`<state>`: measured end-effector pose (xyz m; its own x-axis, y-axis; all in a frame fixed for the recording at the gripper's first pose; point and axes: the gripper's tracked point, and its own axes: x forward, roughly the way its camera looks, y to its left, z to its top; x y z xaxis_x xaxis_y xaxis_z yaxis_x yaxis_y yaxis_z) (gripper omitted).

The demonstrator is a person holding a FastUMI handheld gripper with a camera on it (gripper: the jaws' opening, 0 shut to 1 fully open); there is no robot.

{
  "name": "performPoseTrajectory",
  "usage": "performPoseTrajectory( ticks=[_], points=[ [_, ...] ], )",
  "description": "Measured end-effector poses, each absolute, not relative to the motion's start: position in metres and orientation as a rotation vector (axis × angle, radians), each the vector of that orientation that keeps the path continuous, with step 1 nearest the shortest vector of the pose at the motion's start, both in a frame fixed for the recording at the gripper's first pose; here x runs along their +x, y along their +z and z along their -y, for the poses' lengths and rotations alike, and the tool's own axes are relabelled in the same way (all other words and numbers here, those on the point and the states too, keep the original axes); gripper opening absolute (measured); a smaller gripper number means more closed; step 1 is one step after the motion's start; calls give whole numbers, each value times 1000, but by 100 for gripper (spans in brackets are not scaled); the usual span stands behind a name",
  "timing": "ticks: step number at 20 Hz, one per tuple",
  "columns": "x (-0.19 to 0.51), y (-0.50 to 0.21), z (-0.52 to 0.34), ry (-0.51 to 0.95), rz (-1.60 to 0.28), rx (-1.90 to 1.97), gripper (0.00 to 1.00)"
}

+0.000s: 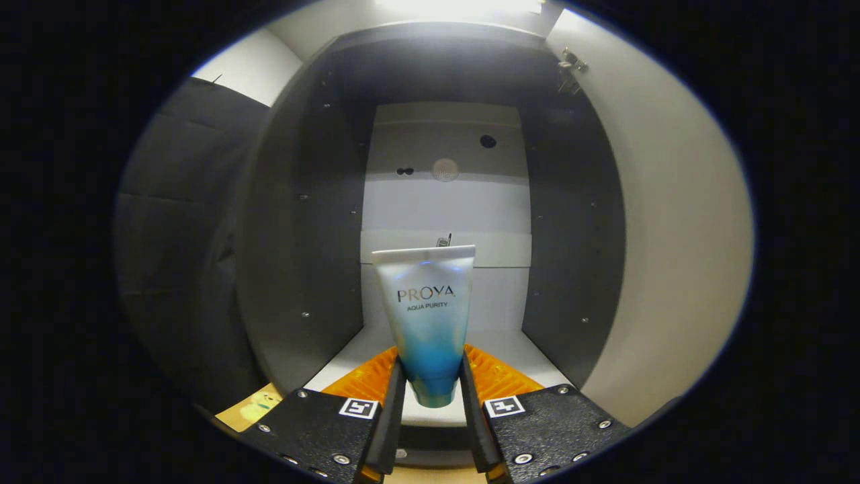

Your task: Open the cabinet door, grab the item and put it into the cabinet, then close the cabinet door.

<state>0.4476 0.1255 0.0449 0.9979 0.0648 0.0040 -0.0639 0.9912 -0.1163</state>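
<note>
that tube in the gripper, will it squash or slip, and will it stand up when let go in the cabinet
The tube looks like soft plastic, so it probably gives a little where the gripper clamps its lower end. Its glossy skin may be slippery. Wide crimped end up, narrow end down, it could tip over once released on the cabinet floor.

Hand-held gripper: textured screw-studded plates with square tag markers
</note>
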Motion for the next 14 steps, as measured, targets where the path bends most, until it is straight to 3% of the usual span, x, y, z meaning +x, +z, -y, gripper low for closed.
performPoseTrajectory(
  ticks=[5,14],
  points=[
    [514,3,-125,71,-55,-130,44],
    [518,-35,-120,84,-108,-87,45]
  ],
)
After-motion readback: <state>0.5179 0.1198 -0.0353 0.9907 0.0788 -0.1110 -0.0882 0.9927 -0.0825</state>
